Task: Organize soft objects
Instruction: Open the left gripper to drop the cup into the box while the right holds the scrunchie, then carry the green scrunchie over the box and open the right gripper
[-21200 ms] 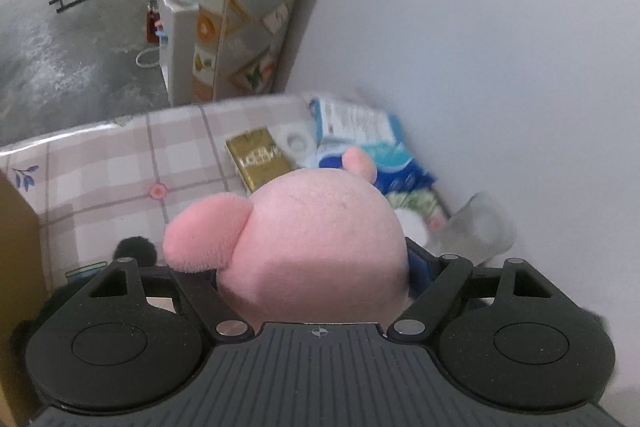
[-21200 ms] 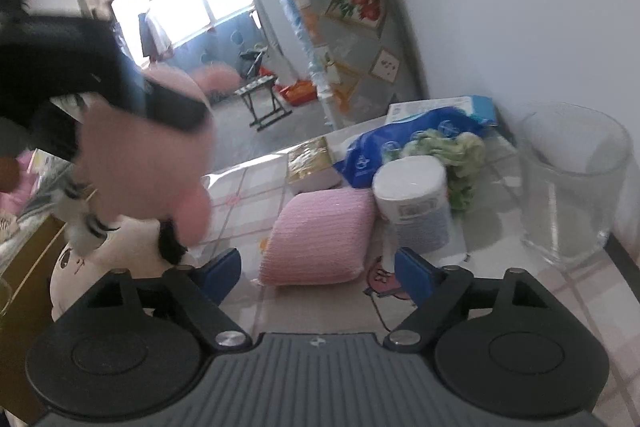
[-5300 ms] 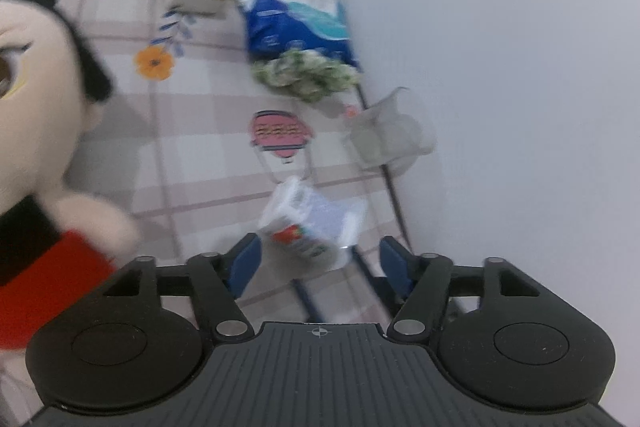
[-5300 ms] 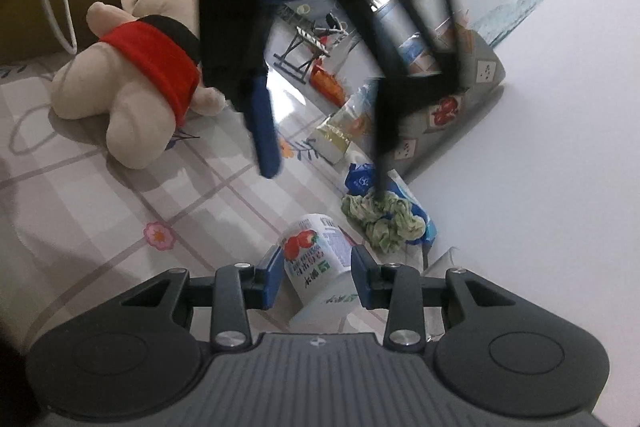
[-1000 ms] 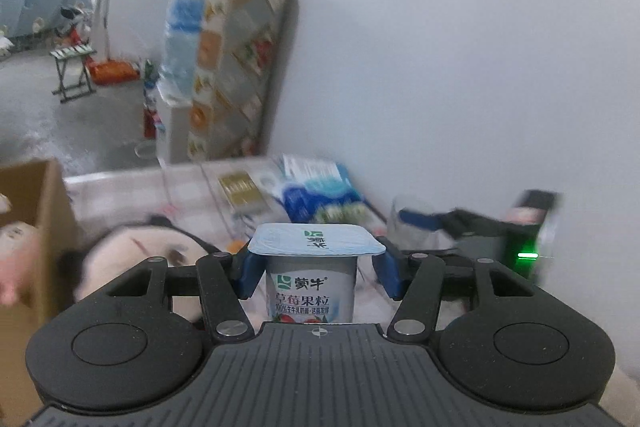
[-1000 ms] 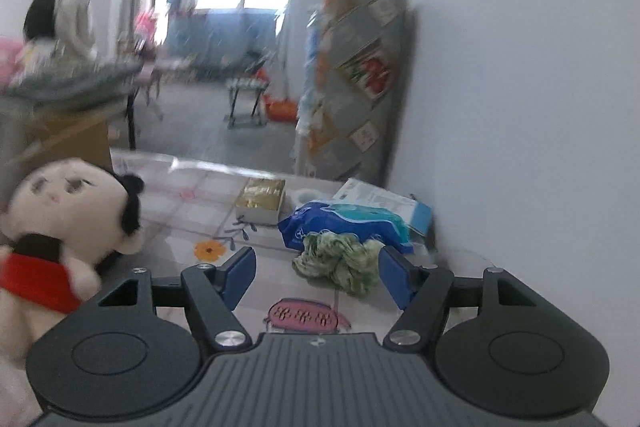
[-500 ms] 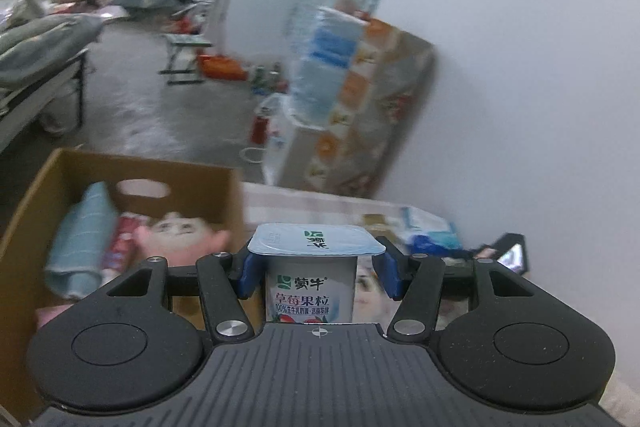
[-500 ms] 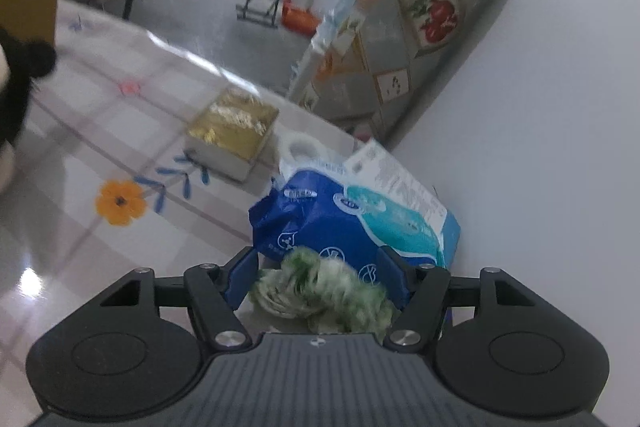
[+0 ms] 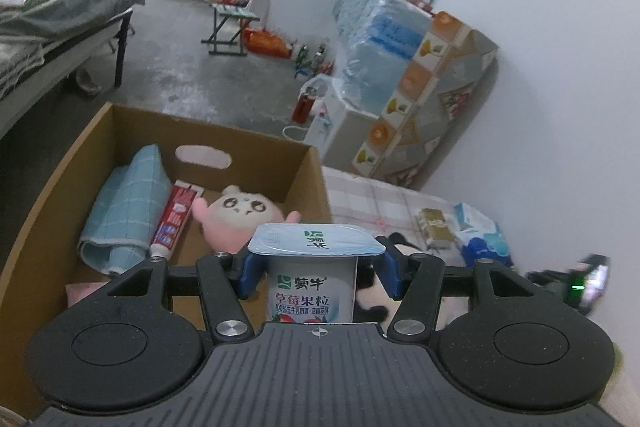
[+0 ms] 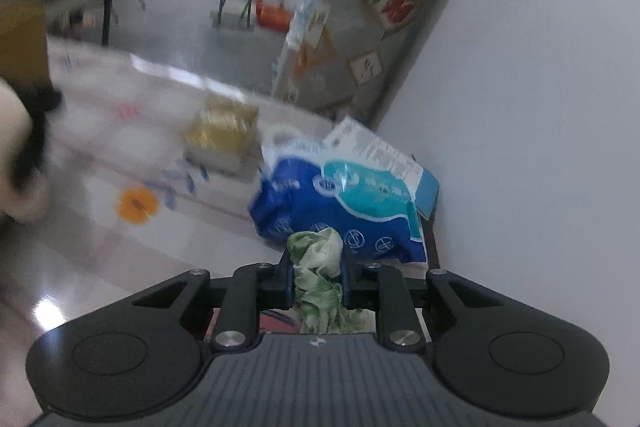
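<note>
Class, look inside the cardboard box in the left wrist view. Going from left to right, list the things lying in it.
Rolled blue checked cloth → red and white toothpaste tube → pink plush toy.

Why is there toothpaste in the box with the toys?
That does look odd. The cardboard box holds a pink plush toy and a folded blue towel, both soft, but a red toothpaste tube lies between them. The left tool also grips a hard yogurt cup.
</note>
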Demonstrator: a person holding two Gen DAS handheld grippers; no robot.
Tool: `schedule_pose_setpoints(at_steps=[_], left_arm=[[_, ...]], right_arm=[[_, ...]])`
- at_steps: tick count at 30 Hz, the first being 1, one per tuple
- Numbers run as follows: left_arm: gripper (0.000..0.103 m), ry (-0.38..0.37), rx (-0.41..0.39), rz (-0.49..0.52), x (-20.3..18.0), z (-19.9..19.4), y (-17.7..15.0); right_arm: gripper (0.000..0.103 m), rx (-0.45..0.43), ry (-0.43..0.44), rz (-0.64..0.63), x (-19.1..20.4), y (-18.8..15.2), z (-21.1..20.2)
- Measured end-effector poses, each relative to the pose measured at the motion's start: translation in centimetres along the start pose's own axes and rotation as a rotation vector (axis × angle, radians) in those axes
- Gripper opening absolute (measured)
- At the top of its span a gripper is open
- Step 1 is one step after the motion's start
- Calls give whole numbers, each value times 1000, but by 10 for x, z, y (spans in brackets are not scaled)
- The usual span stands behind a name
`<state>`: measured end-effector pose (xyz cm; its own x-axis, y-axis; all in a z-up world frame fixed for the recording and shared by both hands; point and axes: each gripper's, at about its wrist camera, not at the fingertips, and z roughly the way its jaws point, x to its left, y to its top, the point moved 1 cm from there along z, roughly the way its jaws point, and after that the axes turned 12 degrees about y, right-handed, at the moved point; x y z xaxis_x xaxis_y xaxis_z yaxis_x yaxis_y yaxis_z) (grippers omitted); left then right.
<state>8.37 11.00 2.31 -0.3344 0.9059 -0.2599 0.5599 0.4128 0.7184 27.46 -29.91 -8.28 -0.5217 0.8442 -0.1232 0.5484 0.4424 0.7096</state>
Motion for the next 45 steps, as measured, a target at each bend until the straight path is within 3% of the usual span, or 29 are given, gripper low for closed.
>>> schedule_pose_setpoints(at_steps=[4, 10, 18, 23, 28, 34, 40, 45], left_arm=[[56, 3, 28, -9, 13, 9, 1], [57, 27, 160, -84, 31, 34, 6], [57, 235, 335, -184, 43, 93, 5], [59, 318, 347, -245, 48, 109, 1], [62, 271, 382, -285, 51, 99, -9], [63, 207, 296, -271, 45, 57, -13], [64, 91, 233, -233, 31, -3, -13], [69, -44, 171, -214, 23, -77, -10]], right_arm=[[32, -124, 151, 165, -2, 2, -58], [32, -258, 380, 314, 21, -6, -113], [32, -291, 486, 332, 46, -15, -111], [32, -298, 496, 356, 41, -25, -111], [32, -291, 485, 354, 40, -34, -118], [32, -309, 481, 361, 43, -39, -137], [32, -356, 505, 342, 58, -35, -172], [32, -418, 561, 306, 79, -23, -209]])
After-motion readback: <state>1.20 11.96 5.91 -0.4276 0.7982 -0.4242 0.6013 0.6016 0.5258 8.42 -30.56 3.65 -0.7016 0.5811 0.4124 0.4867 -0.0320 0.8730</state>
